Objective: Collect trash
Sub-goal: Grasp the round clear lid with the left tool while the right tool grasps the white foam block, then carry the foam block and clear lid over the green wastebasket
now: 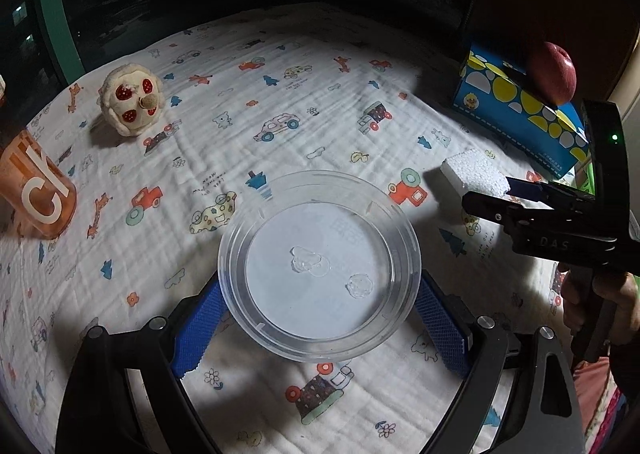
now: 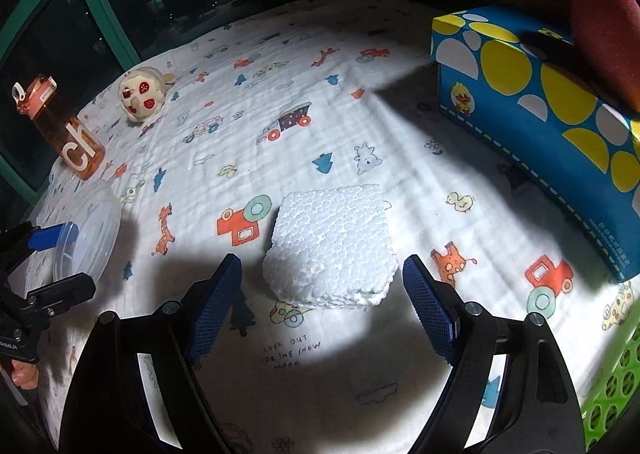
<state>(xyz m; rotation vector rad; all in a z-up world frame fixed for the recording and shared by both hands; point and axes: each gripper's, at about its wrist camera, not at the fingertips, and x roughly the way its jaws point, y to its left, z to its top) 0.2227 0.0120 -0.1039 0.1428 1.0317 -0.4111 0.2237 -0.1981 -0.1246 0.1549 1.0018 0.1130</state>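
A clear round plastic dish (image 1: 320, 238) sits between the blue pads of my left gripper (image 1: 320, 286), which is shut on its rim from both sides. From the right wrist view the dish (image 2: 96, 230) appears tilted, held at the far left by that gripper (image 2: 80, 256). A white foam block (image 2: 336, 230) lies on the printed cloth. My right gripper (image 2: 323, 262) stands open around its near end, pads clear of both sides. The left wrist view has the foam block (image 1: 472, 171) at the right with the right gripper (image 1: 486, 193) at it.
An orange water bottle (image 2: 64, 129) and a plush toy (image 2: 140, 93) stand at the far left of the cloth. A blue tissue box (image 2: 532, 125) with a red apple (image 1: 554, 71) on top sits at the right. A green perforated basket (image 2: 612, 406) is at the lower right.
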